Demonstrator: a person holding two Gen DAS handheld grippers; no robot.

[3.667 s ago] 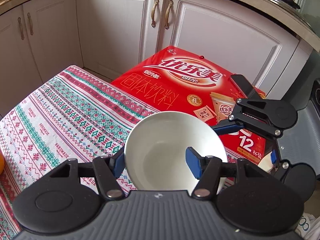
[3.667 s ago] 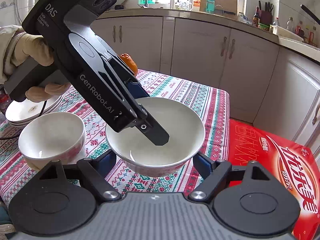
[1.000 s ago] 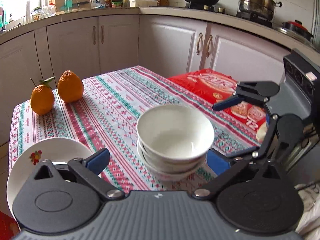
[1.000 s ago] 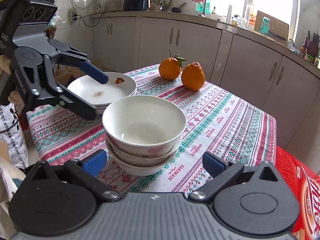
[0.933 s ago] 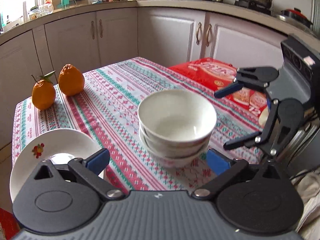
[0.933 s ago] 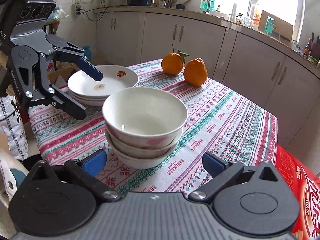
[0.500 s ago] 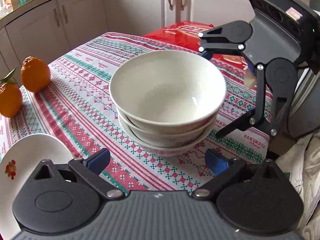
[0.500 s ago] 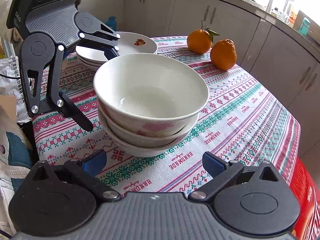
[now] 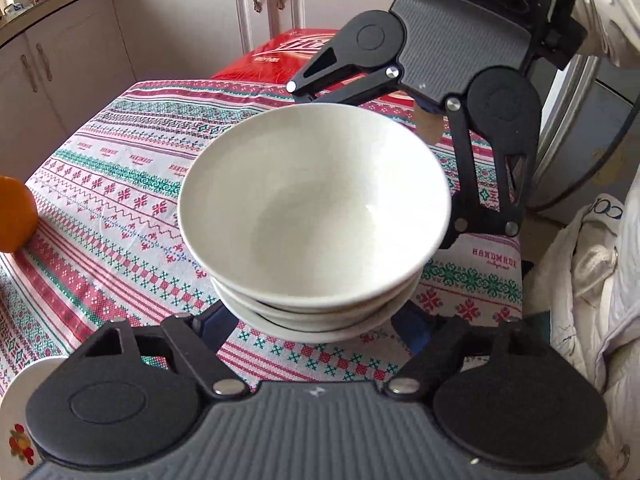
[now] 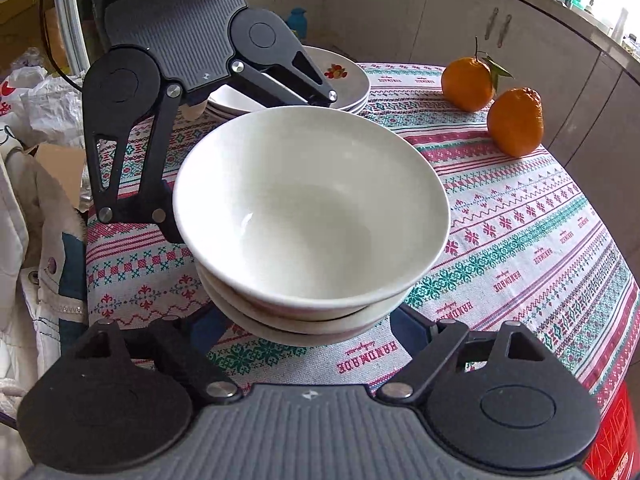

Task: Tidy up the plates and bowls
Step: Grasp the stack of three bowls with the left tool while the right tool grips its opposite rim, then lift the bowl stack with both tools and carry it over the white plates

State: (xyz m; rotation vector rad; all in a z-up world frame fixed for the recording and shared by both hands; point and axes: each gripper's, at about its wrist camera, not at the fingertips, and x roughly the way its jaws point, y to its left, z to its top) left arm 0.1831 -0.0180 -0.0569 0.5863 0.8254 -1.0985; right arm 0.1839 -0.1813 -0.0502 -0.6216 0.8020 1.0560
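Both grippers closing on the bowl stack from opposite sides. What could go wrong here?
1. The left gripper and right gripper are closing low around the stack of white ceramic bowls; the upper bowls merely sit nested and could tip or slide.
2. Uneven squeeze may skid the stack across the patterned tablecloth toward the stacked white plates.

Bowl stack (image 10: pixel 312 216) on tablecloth (image 10: pixel 520 248) (plates (image 10: pixel 344 80) behind, oranges (image 10: pixel 514 122) right)

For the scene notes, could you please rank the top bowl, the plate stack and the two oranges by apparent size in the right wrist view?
1. Top bowl, largest, though nearest the camera.
2. Plate stack, partly hidden behind the left gripper, so its full extent is unsure.
3. The stemmed orange and the other orange look about alike; I would not rank them.
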